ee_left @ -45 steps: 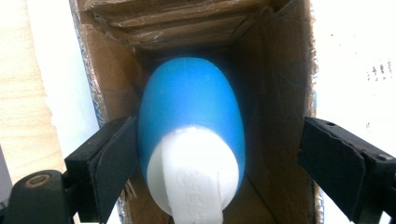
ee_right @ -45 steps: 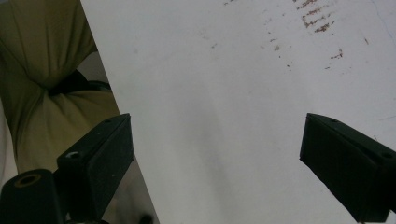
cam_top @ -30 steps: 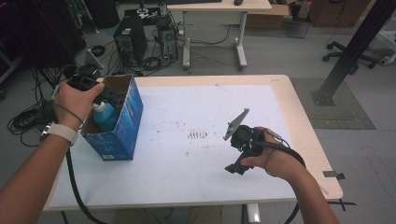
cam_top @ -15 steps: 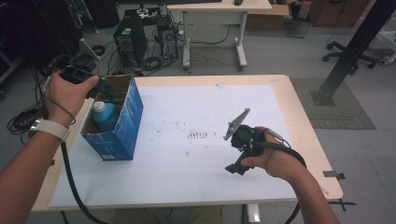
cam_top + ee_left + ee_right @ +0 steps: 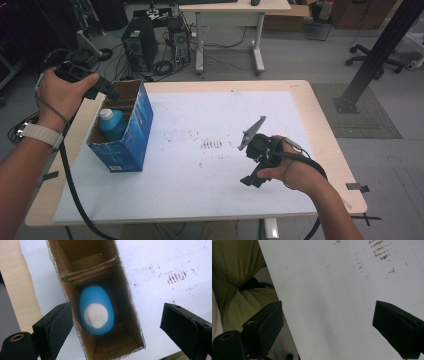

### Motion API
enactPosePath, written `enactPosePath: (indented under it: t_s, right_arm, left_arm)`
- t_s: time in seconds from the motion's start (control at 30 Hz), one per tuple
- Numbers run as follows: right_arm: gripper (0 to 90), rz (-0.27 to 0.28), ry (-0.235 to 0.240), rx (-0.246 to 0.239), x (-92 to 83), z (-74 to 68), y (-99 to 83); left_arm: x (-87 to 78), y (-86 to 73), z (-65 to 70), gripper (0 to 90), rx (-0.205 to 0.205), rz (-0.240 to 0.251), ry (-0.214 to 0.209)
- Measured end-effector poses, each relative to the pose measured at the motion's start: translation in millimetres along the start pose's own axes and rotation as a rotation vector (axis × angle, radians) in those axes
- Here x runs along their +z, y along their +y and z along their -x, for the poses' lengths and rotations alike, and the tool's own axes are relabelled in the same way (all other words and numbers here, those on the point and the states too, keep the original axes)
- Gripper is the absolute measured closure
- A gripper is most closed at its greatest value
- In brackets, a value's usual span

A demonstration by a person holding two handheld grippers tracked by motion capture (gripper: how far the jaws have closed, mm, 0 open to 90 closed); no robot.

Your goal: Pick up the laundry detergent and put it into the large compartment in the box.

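No text, label, brand, number or sign is showing clearly enough to read. The blue box point(image 5: 131, 140) is carrying a small pale label patch low on its near face, but its print is coming through far too small and blurred to make out. The white sheet point(image 5: 200, 180) covering the bench is bearing a cluster of short dark marks point(image 5: 211, 144) near its middle; in the left gripper view these marks point(image 5: 178, 276) are looking like smudged strokes rather than letters or figures.
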State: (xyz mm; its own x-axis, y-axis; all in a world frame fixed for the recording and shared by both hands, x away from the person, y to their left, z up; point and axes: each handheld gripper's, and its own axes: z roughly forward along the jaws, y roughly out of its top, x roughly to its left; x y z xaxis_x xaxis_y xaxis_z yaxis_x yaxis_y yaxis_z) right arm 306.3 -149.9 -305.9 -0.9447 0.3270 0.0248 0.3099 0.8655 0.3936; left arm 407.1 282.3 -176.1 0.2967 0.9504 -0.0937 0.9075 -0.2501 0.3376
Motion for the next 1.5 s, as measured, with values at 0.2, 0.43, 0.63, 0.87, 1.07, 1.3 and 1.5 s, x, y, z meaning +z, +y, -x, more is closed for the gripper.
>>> enactPosePath:
  t_s: [0.2,0.43,0.63,0.87,1.07,1.3,1.5]
  right_arm:
    - [9.7,-0.004,0.0,0.002,0.1,-0.6,0.8]
    - [9.7,-0.002,-0.002,0.001,-1.1,-1.8,1.4]
    - [9.7,-0.001,-0.004,0.003,-1.9,-2.4,1.1]
    - [9.7,0.0,-0.005,0.001,-1.5,-2.6,2.1]
    - [9.7,-0.001,-0.003,-0.001,-0.7,-2.4,3.0]
    - [9.7,-0.002,-0.003,0.0,-0.3,-2.9,5.2]
    - [9.7,-0.002,-0.003,0.002,-0.6,-2.3,5.3]
  left_arm:
    - [-5.9,1.4,7.9,11.1,0.043,0.012,-0.016]
    - [-13.4,3.2,15.5,10.9,0.1,0.036,-0.021]
    - [-18.1,3.9,21.1,10.3,0.158,0.048,-0.038]
    - [-20.3,4.9,28.5,9.7,0.192,0.048,-0.049]
    - [-21.2,5.6,39.3,9.6,0.253,0.035,-0.072]
    - [-17.9,6.4,53.8,9.4,0.33,0.031,-0.101]
    - [-15.1,6.0,63.9,9.4,0.369,0.035,-0.116]
